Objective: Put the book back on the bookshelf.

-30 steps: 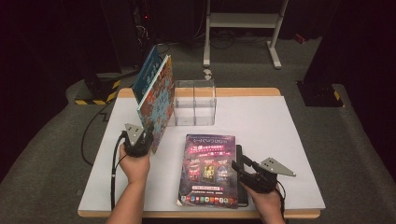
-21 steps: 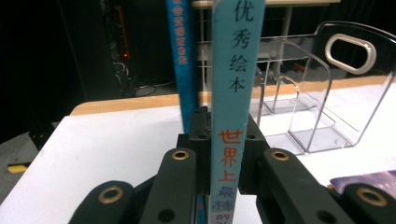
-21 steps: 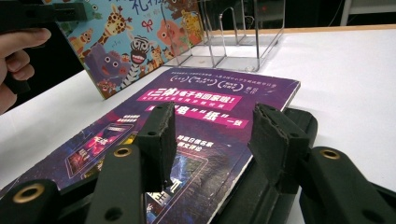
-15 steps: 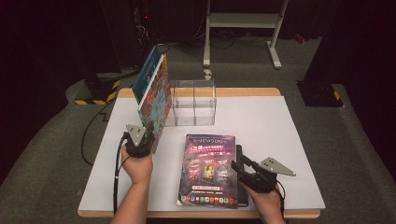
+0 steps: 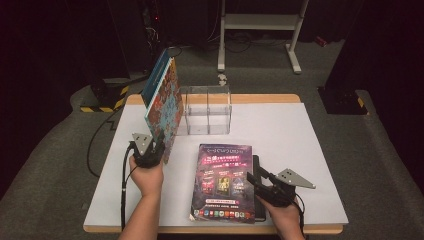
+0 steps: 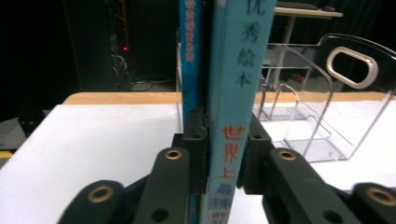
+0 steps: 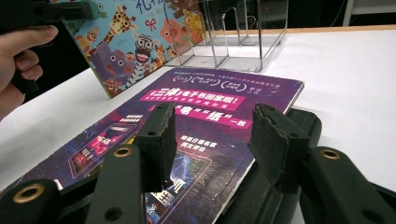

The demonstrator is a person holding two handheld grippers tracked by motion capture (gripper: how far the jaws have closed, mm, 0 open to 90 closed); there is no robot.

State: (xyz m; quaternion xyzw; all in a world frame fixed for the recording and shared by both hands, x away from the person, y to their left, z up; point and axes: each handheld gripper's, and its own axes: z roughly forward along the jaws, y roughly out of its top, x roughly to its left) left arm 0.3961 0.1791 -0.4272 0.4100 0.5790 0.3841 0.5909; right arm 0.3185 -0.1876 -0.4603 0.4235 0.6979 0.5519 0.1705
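A colourful picture book [image 5: 162, 102] stands on edge, tilted, at the table's left, next to a clear acrylic rack [image 5: 207, 110]. My left gripper [image 5: 159, 142] is shut on its lower end. In the left gripper view the teal spine [image 6: 233, 70] still sits between the pads of that gripper [image 6: 225, 119], whose jaws have just been opening slightly; a thinner blue book [image 6: 190, 46] lies against it. A purple book [image 5: 222, 180] lies flat near the front edge. My right gripper [image 5: 252, 177] hovers open at its right side, nothing between its jaws [image 7: 217, 126] above the cover [image 7: 205, 98].
A flat black item [image 5: 257, 170] lies under the purple book's right edge and shows as a black slab [image 7: 303, 121] in the right gripper view. The white table [image 5: 300, 135] stretches to the right. A white metal frame [image 5: 260, 22] stands on the floor behind.
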